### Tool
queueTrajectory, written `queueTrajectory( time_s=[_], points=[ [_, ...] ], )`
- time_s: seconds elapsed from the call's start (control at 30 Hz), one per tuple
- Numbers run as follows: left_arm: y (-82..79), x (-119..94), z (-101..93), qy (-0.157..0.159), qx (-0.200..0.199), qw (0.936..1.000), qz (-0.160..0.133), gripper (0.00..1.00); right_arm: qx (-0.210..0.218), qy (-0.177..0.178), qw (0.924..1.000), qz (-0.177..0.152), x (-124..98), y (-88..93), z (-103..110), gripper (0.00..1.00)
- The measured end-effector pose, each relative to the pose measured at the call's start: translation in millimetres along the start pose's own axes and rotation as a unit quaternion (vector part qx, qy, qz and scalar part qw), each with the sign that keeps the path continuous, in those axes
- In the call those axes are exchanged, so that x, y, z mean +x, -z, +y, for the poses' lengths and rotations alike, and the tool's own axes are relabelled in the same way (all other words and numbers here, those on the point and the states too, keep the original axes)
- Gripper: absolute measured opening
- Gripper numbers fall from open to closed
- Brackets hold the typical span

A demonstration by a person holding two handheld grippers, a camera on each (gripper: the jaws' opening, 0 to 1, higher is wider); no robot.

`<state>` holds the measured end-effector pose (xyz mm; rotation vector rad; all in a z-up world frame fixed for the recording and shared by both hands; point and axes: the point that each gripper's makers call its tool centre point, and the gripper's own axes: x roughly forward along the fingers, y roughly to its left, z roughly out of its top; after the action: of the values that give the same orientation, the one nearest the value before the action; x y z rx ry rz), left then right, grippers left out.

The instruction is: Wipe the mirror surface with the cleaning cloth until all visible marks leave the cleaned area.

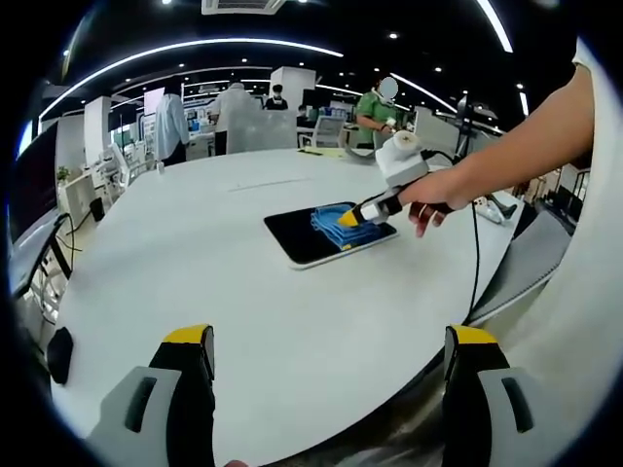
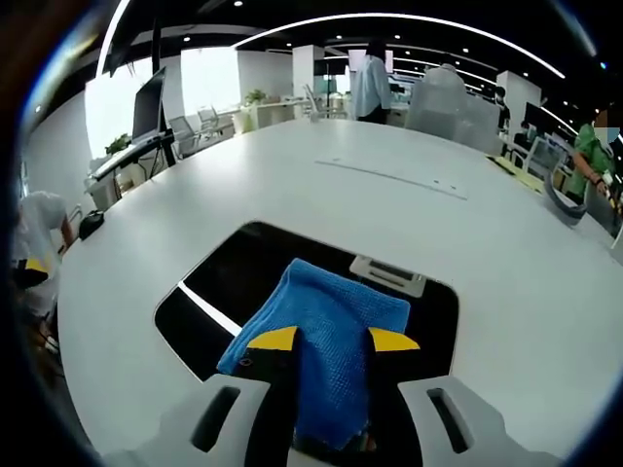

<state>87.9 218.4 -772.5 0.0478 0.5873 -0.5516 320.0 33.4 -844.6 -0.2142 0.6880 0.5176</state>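
Your right tool (image 2: 333,340) pinches the blue cleaning cloth (image 2: 326,321) between its yellow-tipped jaws and presses it flat onto the dark mirror (image 2: 219,277), which lies on the white desk (image 2: 389,195), so the cloth can rub the glass. Your left tool (image 1: 331,345) hangs back near the desk edge, jaws spread and empty. Nothing blocks the mirror; people and chairs stand well beyond the desk.

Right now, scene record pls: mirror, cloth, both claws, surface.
mirror: dark rectangular panel lying flat on the table
cloth: blue, bunched on the mirror
right claw: shut on the cloth, pressing it to the mirror
left claw: open, holding nothing, back from the mirror
surface: white table
marks: cannot tell
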Motion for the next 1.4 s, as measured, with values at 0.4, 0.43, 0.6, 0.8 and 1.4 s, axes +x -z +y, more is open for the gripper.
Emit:
queueTrajectory(
  time_s=[0.4,0.43,0.6,0.8,1.4],
  points=[
    [1.0,-2,5.9,-0.004,-0.004,1.0,0.002,0.99,0.002,0.004,1.0,-0.002,5,-4.1,-2,0.23],
    [0.9,-2,6.2,-0.004,-0.005,1.0,0.002,0.99,0.002,0.004,1.0,-0.002,5,-4.2,-3,0.23],
    [-0.3,-1,6.8,-0.004,-0.006,1.0,0.002,0.99,0.002,0.005,1.0,-0.001,5,-5.2,-3,0.23],
    [0.5,-1,6.2,-0.002,-0.006,1.0,0.003,0.99,0.004,0.007,1.0,0.0,9,-7.3,-7,0.23],
    [0.4,0,13.8,-0.005,-0.011,0.9999,0.002,0.99,0.004,0.008,1.0,0.005,18,-12.8,-14,0.23]
  ],
)
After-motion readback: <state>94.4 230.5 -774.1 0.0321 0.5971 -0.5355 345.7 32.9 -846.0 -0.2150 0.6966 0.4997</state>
